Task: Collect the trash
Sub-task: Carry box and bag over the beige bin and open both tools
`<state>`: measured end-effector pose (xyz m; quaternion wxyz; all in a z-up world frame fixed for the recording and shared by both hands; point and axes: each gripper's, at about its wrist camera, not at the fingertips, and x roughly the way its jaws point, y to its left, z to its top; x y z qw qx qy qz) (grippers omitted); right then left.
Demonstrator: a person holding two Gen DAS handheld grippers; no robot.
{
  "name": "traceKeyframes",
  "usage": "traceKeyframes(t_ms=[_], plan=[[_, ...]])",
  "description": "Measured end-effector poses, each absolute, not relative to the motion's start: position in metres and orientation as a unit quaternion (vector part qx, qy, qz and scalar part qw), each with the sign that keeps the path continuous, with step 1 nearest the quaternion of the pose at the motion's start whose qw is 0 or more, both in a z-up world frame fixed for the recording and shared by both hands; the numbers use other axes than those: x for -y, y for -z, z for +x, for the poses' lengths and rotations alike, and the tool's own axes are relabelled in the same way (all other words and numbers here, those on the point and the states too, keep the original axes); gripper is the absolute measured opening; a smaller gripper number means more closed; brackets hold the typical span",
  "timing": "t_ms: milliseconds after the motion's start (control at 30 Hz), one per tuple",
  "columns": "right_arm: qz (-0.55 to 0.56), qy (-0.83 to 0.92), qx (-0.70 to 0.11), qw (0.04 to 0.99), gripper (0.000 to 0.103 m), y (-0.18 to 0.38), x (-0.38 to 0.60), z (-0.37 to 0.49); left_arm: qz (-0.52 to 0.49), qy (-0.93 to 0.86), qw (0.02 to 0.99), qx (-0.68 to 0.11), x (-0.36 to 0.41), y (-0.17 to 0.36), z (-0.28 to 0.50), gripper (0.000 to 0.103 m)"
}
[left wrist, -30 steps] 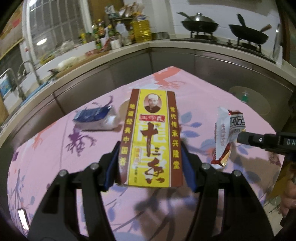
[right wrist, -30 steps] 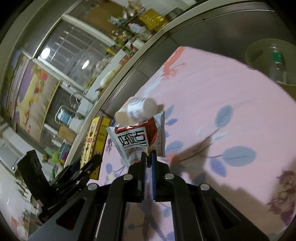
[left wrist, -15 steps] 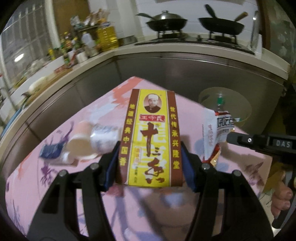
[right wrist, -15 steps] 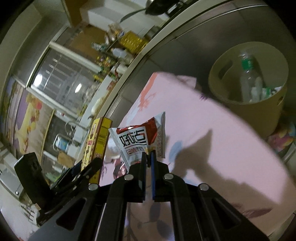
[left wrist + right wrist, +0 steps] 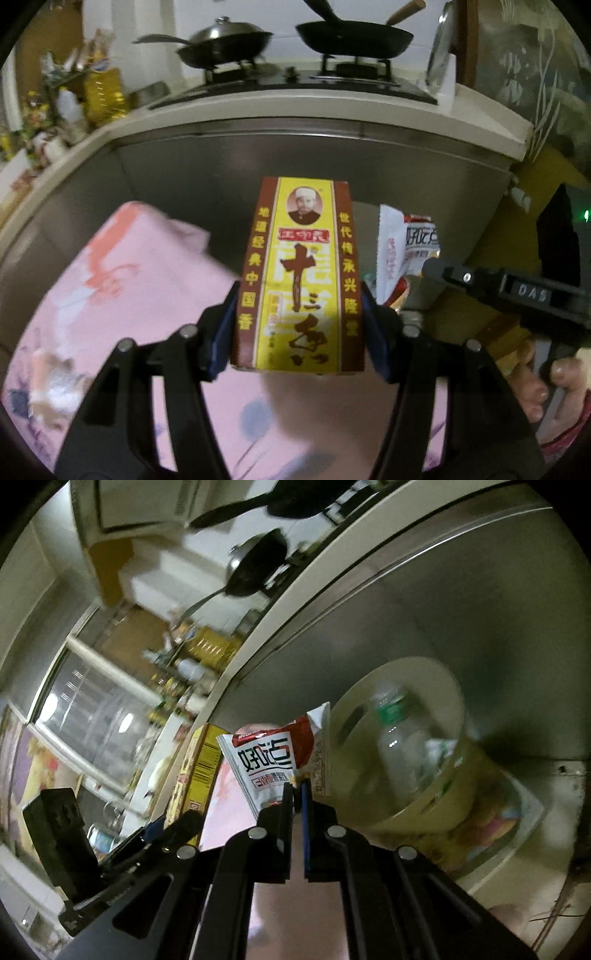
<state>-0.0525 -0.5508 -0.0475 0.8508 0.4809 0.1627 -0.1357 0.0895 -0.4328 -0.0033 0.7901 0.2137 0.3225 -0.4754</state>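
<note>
My left gripper is shut on a tall yellow and brown spice box, held upright off the pink tablecloth. The right gripper is shut on the edge of a red and white snack wrapper; the same wrapper shows to the right of the box in the left wrist view. Beyond the wrapper stands a beige trash bin on the floor, with a clear plastic bottle and other scraps inside. The box and the left gripper sit to the left in the right wrist view.
Grey cabinet fronts and a pale counter rise behind the table. Two woks rest on a stove up there. A cup and a small packet lie blurred on the cloth at the lower left. A hand grips the right tool's handle.
Both grippers have swung right with their loads, away from the middle of the table toward its corner. The bin has come into close view ahead of the right gripper.
</note>
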Motion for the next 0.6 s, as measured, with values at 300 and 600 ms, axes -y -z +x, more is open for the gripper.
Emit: traceKeyframes(t_ms=[300,600], plan=[[0.454,0.184,-0.185,0.852,0.002,0.066,0.587,-0.035,0.176,0.516,0.755,-0.364,0.506,0.03,0.118,0.058],[0.433,0.202,-0.228,0.848,0.047,0.085,0.586,-0.011,0.191,0.474,0.748,-0.424,0.517,0.071,0.13,0.069]])
